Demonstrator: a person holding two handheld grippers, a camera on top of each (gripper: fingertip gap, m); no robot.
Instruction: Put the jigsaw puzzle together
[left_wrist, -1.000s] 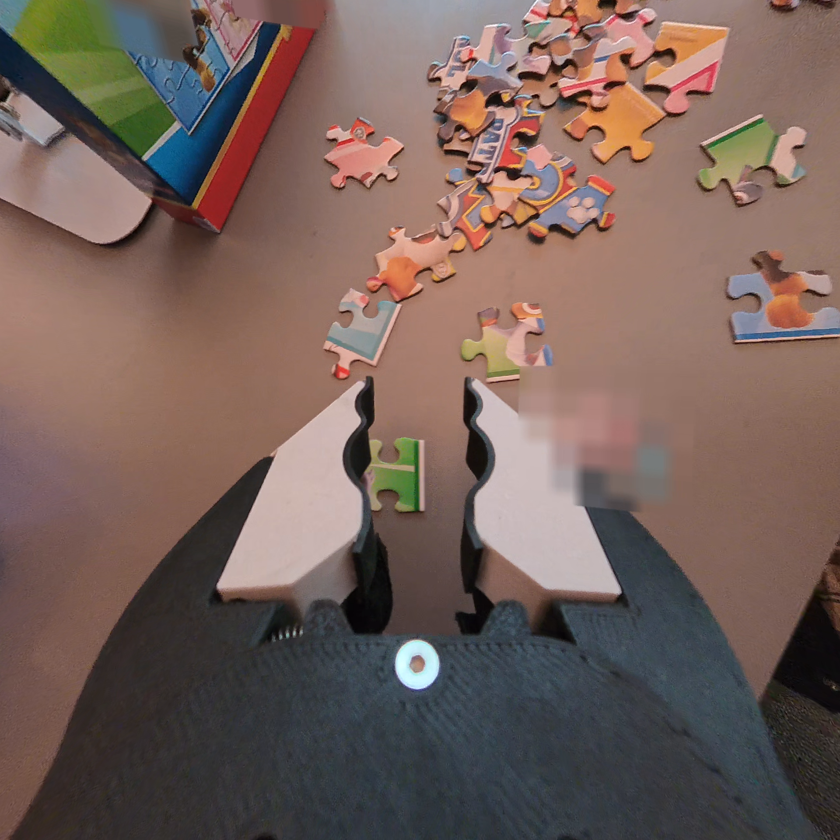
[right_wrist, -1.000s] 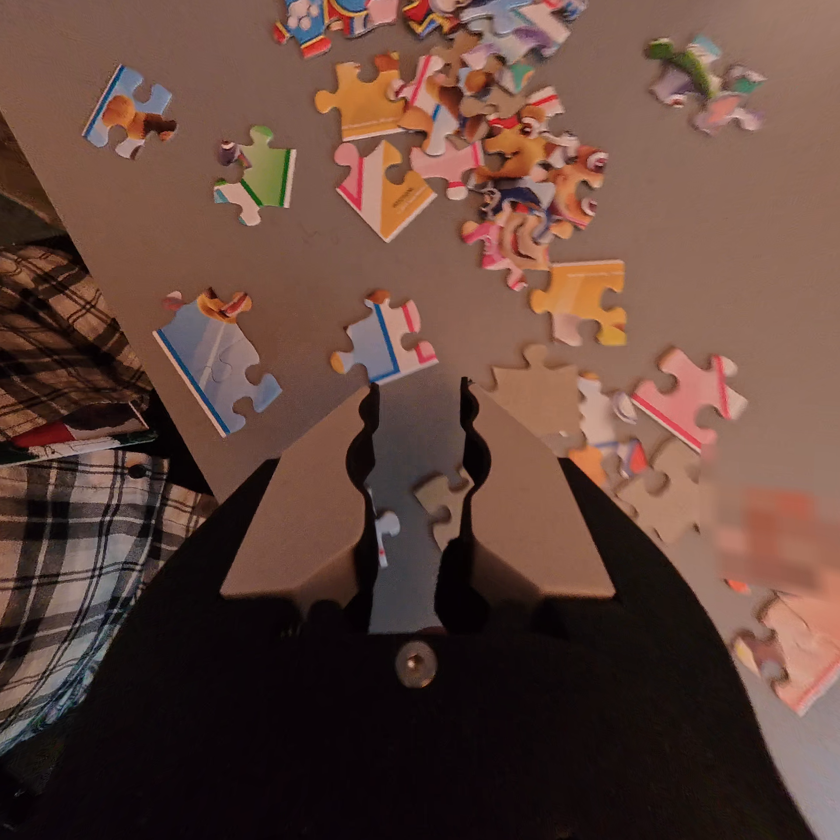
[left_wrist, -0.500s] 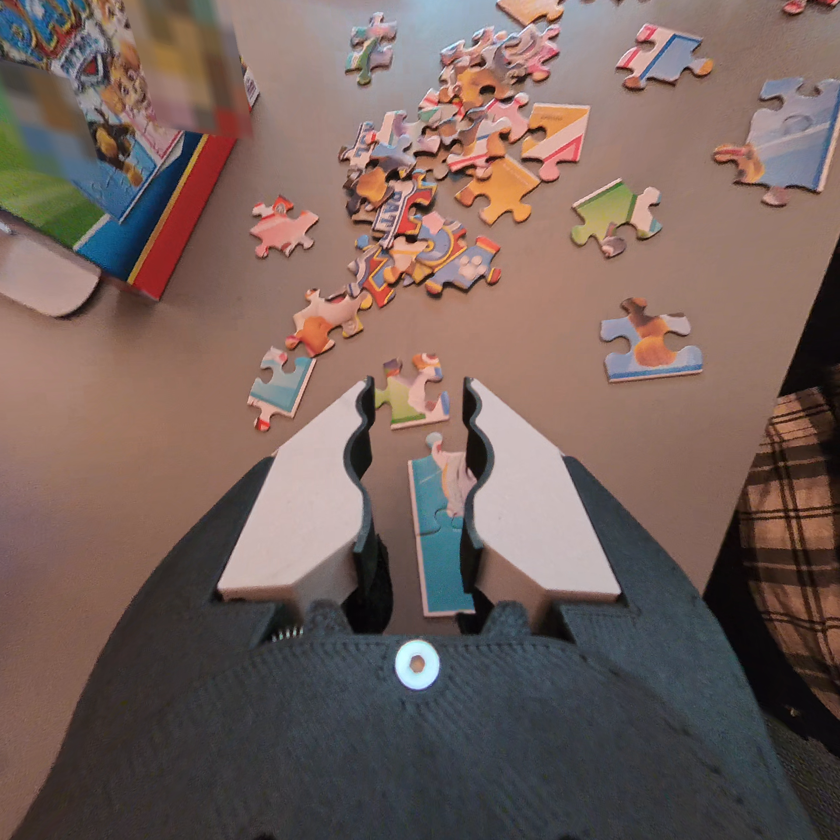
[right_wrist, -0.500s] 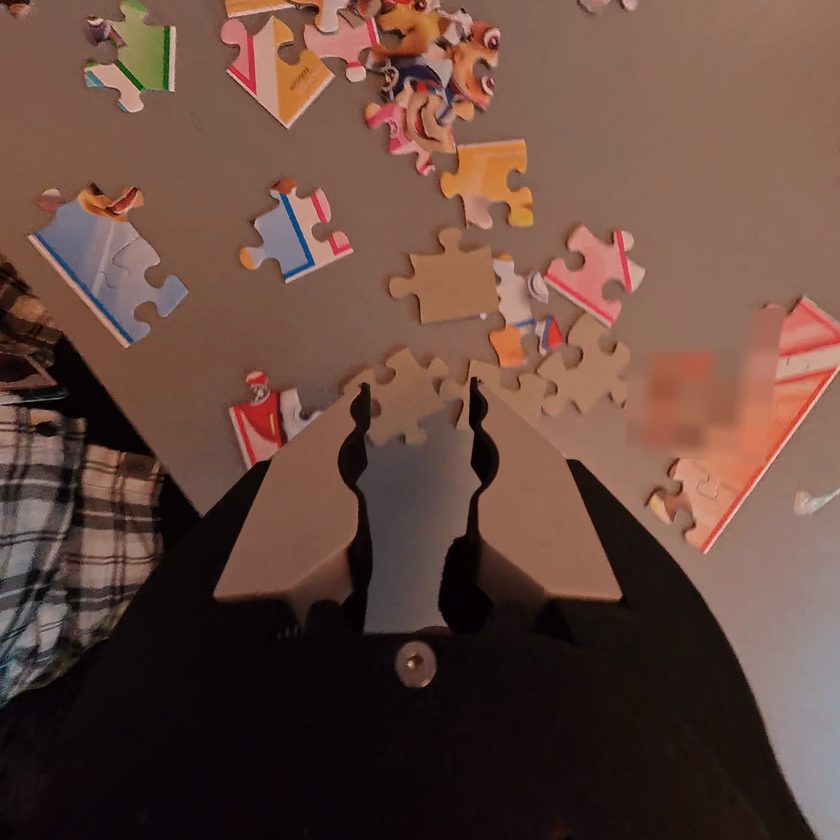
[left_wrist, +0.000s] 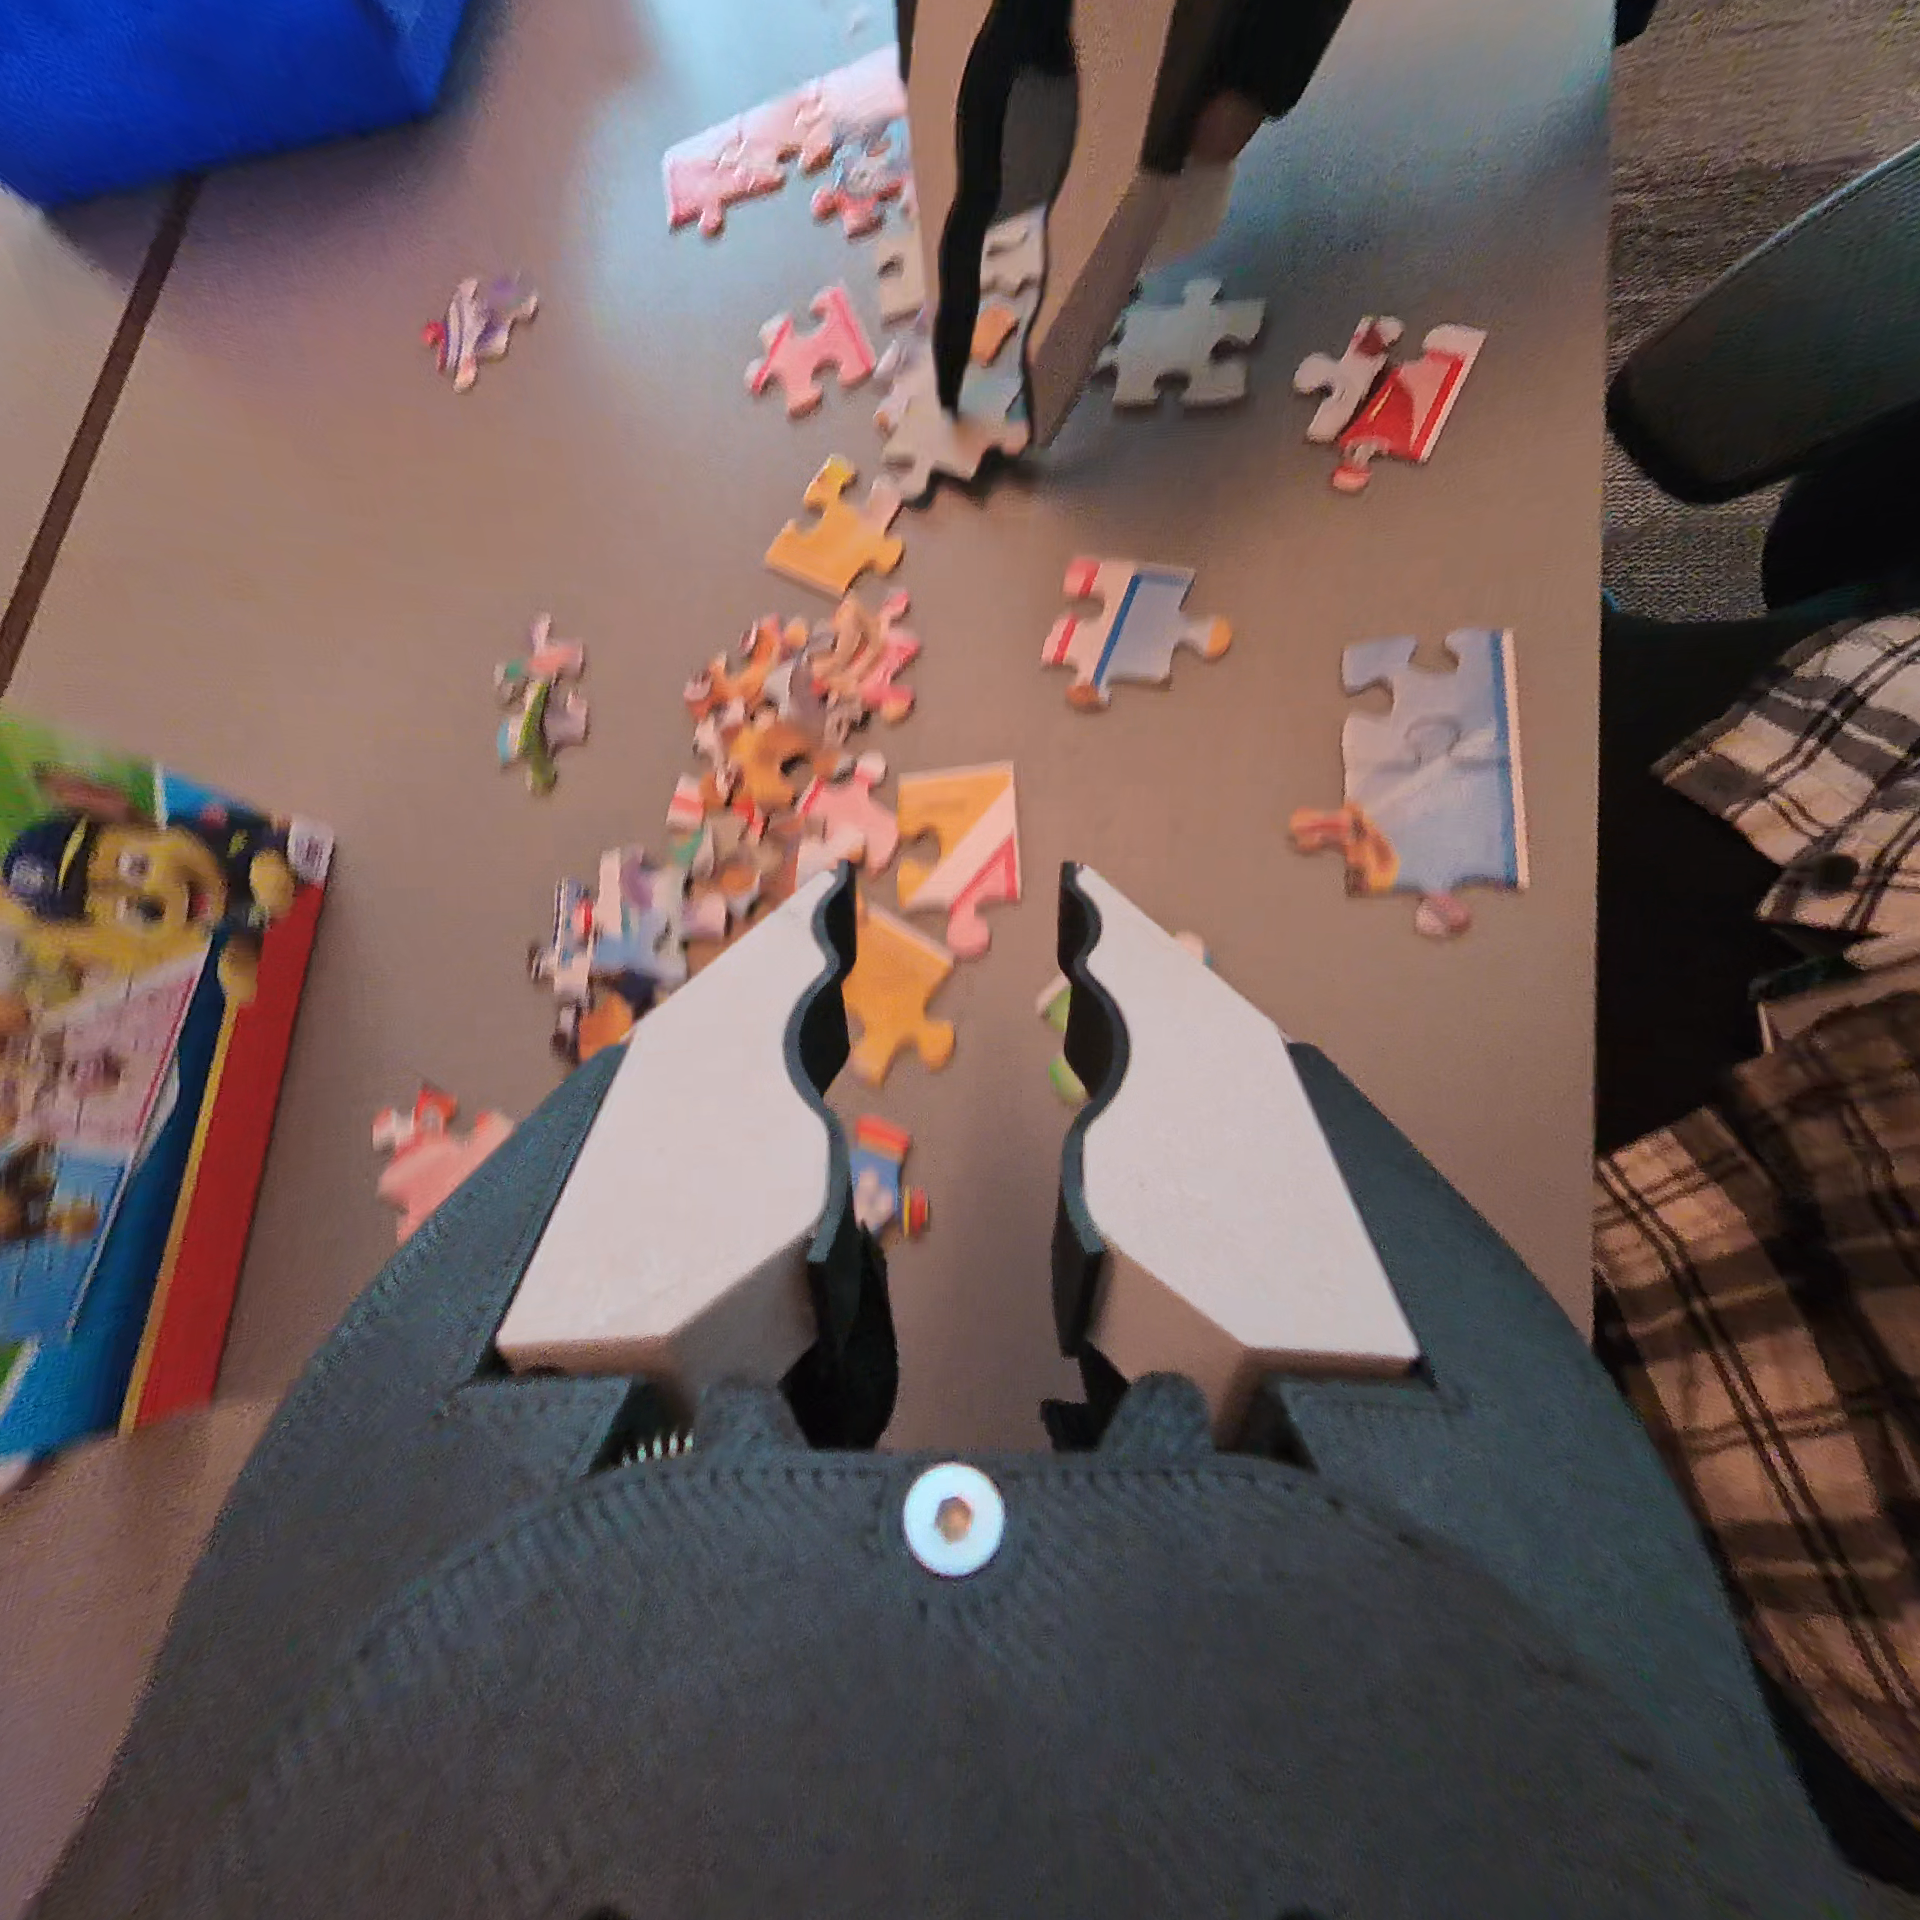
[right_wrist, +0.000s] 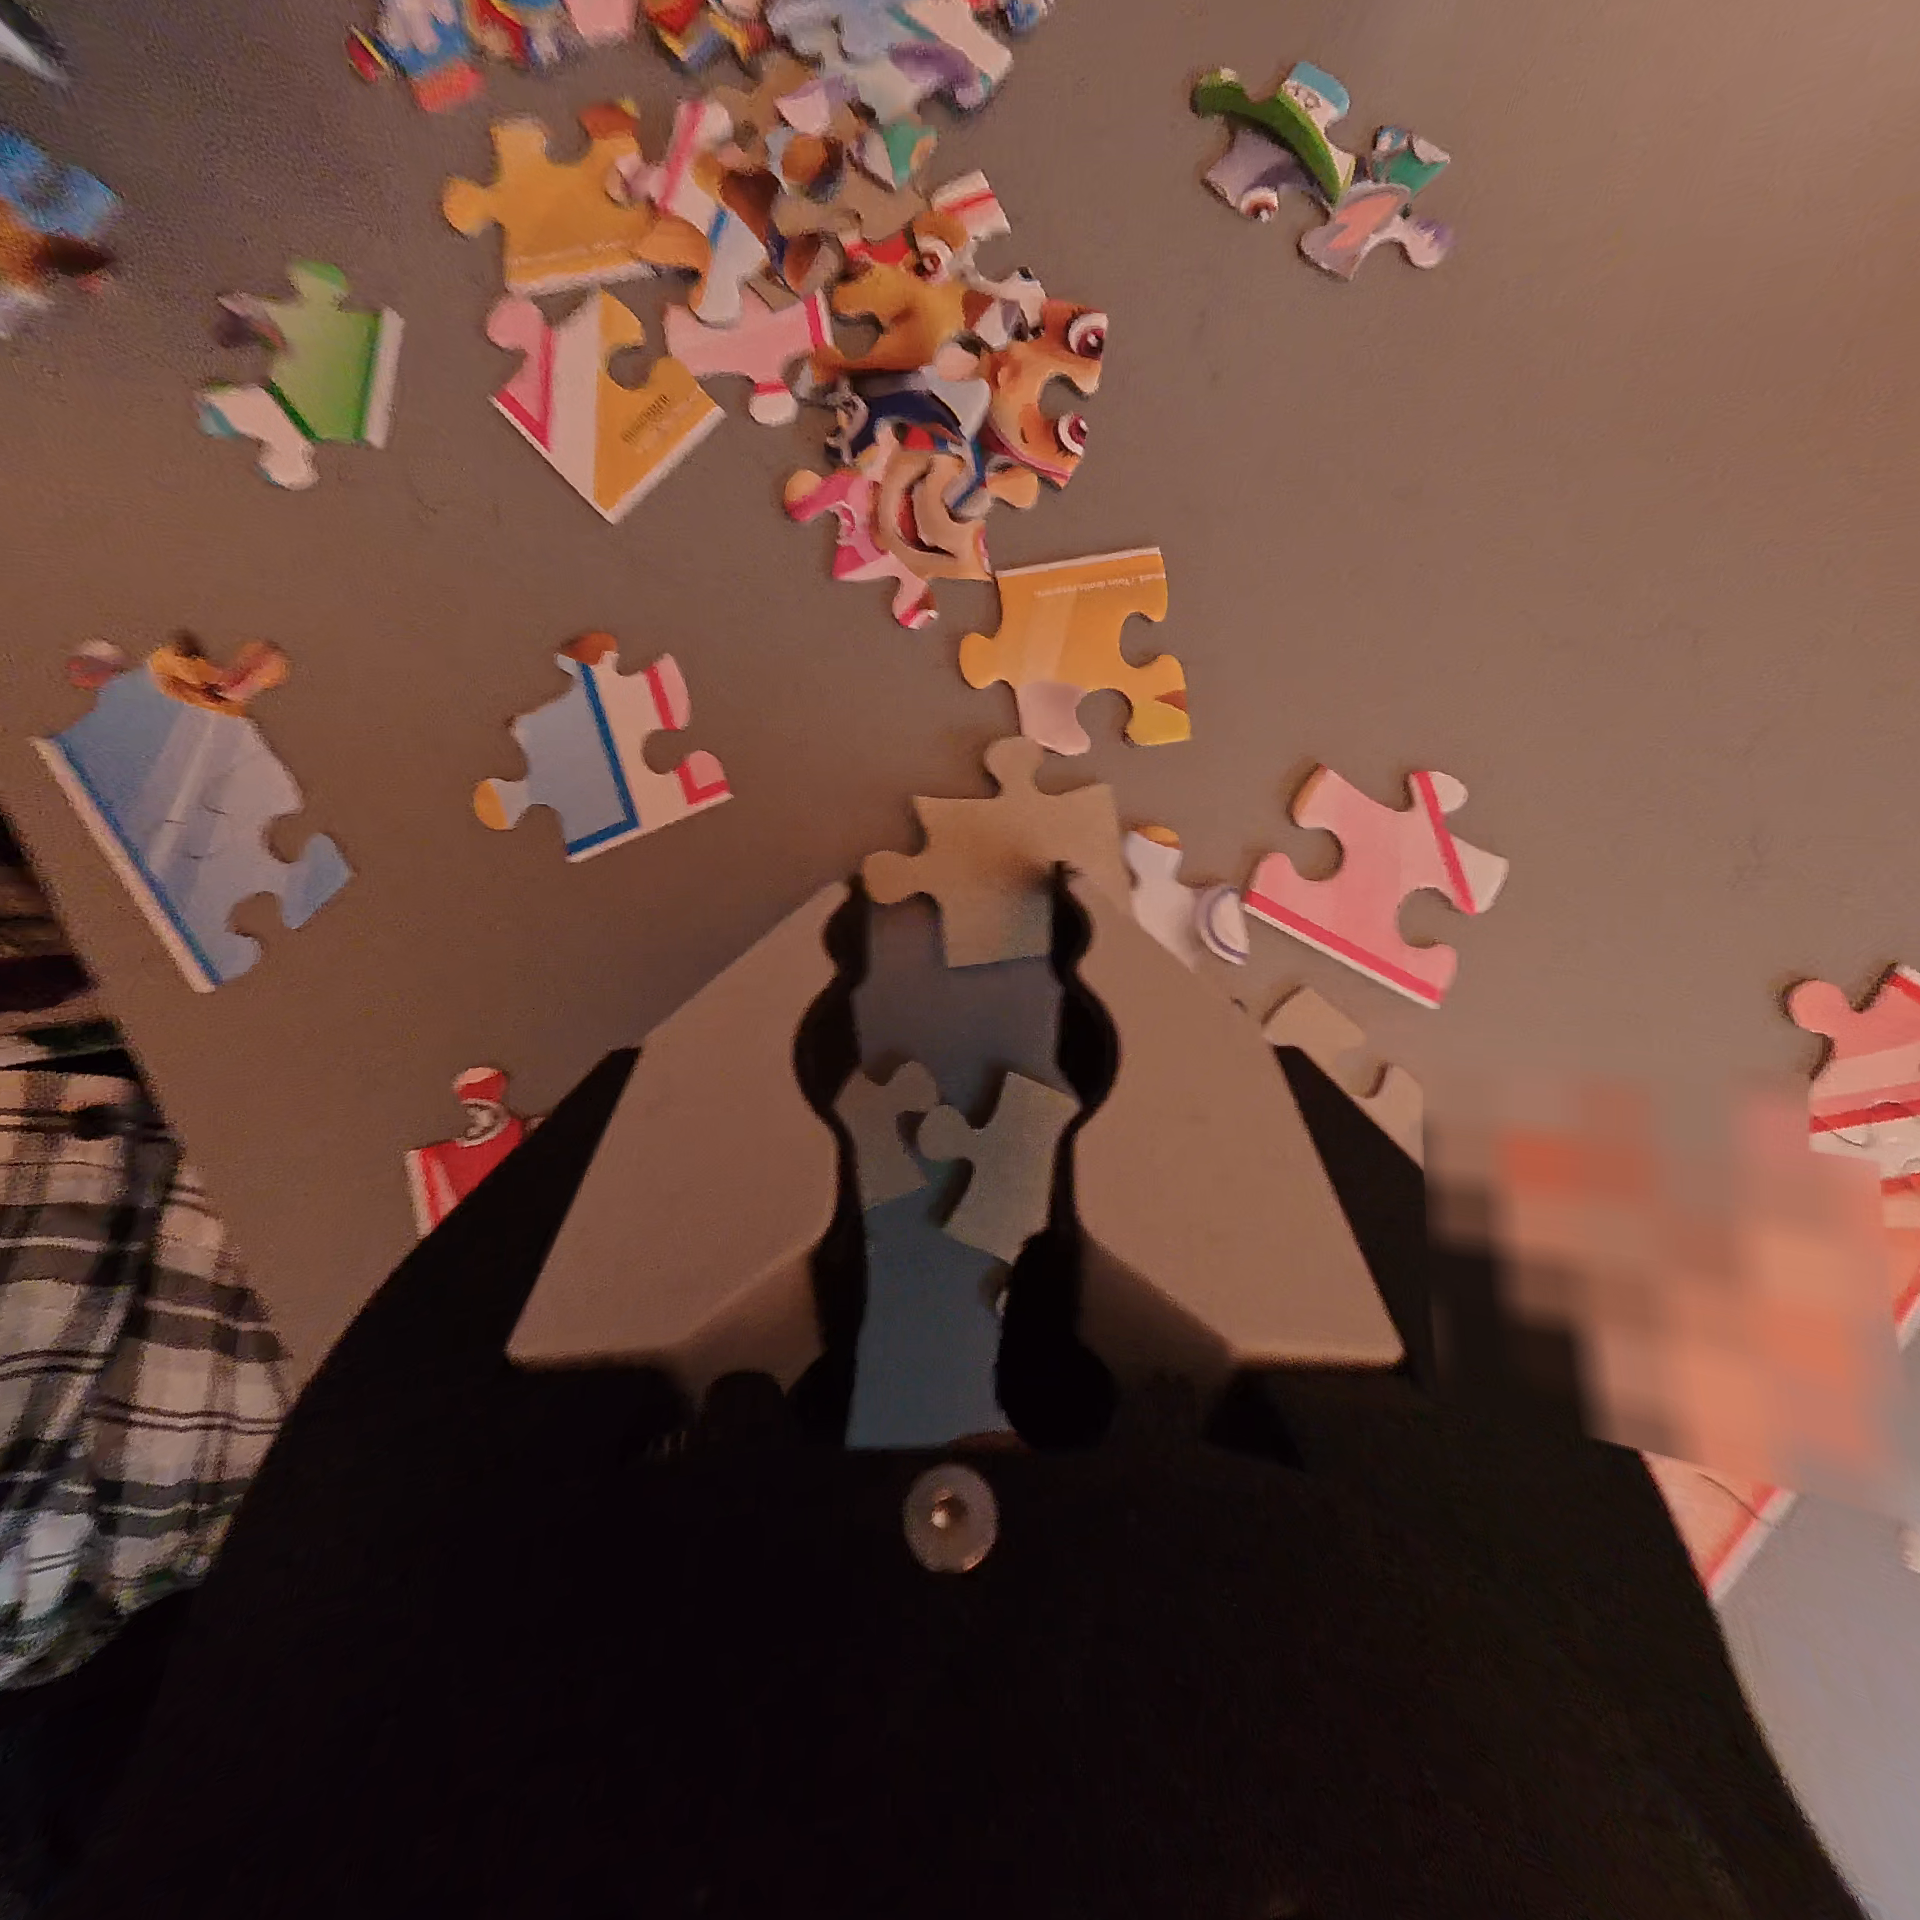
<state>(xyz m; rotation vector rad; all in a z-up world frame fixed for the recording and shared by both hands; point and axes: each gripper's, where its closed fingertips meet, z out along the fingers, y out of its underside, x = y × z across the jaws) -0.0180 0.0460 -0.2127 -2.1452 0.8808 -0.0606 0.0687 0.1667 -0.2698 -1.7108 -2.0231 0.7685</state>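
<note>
While loose puzzle pieces (left_wrist: 821, 717) litter the grey tabletop (left_wrist: 312, 582), the left tongs (left_wrist: 956, 883) hover spread and empty. The right tongs (right_wrist: 954, 883), also parted, straddle a face-down piece (right_wrist: 997, 831).

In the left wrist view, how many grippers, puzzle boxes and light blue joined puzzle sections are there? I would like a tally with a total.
Black grippers with pale fingers: 2 (left gripper, right gripper)
Colourful cardboard puzzle box: 1
Light blue joined two-piece puzzle section: 1
Total: 4

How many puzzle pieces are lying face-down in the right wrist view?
4 face-down pieces: one at the right gripper fingertips, two between its fingers, one just past its right finger. The gripper may hide more.
</note>
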